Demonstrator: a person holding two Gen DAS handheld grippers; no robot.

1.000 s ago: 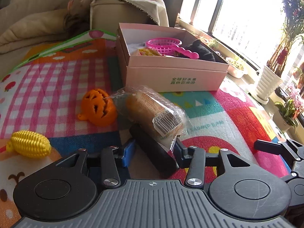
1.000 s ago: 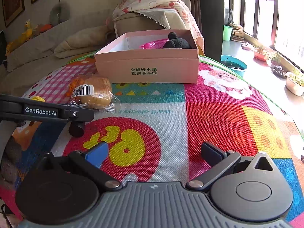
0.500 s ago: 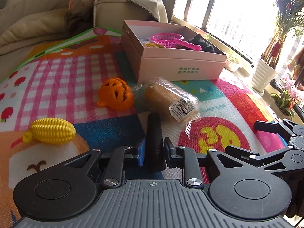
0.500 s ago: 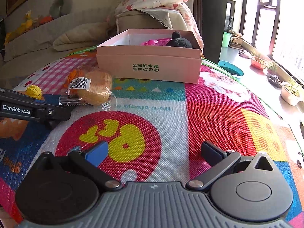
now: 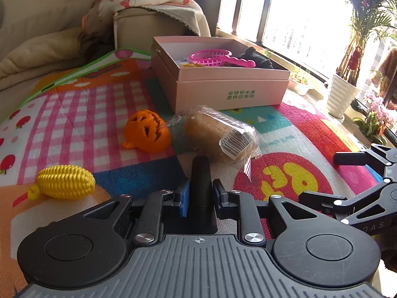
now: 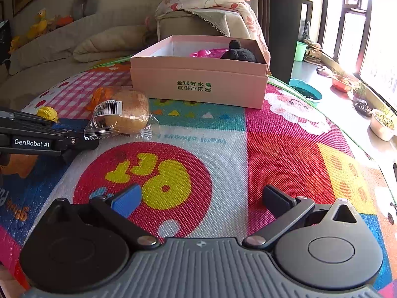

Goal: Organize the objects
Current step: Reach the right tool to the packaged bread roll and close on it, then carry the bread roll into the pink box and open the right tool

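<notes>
My left gripper is shut on a black bar that sticks forward over the colourful play mat. Just beyond its tip lies a wrapped bread bun, also seen as the bun in the right wrist view. An orange pumpkin toy and a yellow corn toy lie to the left. A pink box behind holds a pink strainer and a black plush. My right gripper stands open over the mat with nothing between its fingers.
A sofa with blankets lies behind the mat. A cushioned block draped with a floral cloth stands behind the box. Potted plants and a teal basin line the window side past the mat's right edge.
The left gripper's jaws have closed on the black bar, which now points straight ahead from them. The bun sits slightly further from the camera. The right gripper has stayed put.
</notes>
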